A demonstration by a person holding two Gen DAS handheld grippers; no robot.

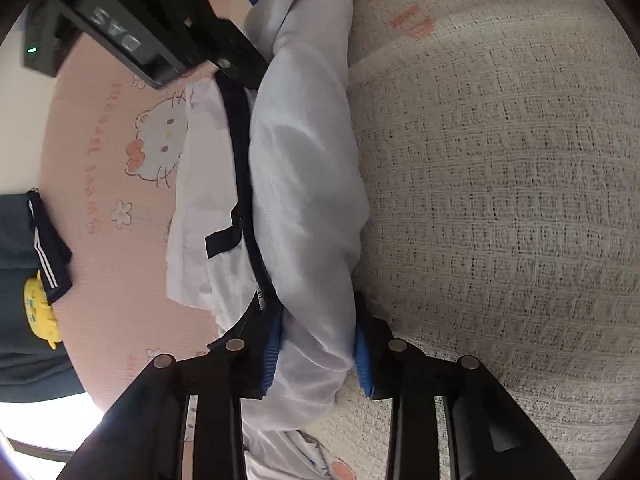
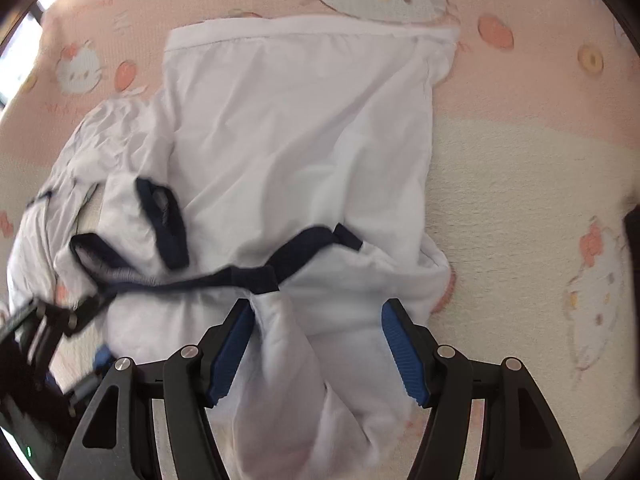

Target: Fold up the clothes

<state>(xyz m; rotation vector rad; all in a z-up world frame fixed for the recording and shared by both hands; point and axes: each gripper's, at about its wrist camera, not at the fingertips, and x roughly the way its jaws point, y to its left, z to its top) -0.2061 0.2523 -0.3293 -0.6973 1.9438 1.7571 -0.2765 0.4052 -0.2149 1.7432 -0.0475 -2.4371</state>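
A white garment (image 1: 304, 160) with navy trim (image 1: 242, 152) lies crumpled on a pink cartoon-cat sheet (image 1: 100, 160). My left gripper (image 1: 318, 360) is shut on a thick roll of its white cloth, both blue pads pressed into the fabric. In the right wrist view the same garment (image 2: 300, 140) spreads flat away from me, its navy collar band (image 2: 240, 276) twisted across the near end. My right gripper (image 2: 318, 350) stands wide over a bunched fold of this cloth, which lies between the pads without being pinched. The right tool's black housing (image 1: 120, 40) shows at top left.
A cream waffle-weave blanket (image 1: 500, 200) covers the surface right of the garment. A dark garment with white stripes (image 1: 44, 240) and a yellow item (image 1: 40, 312) lie at the left edge. The left tool's black frame (image 2: 44, 320) sits at lower left.
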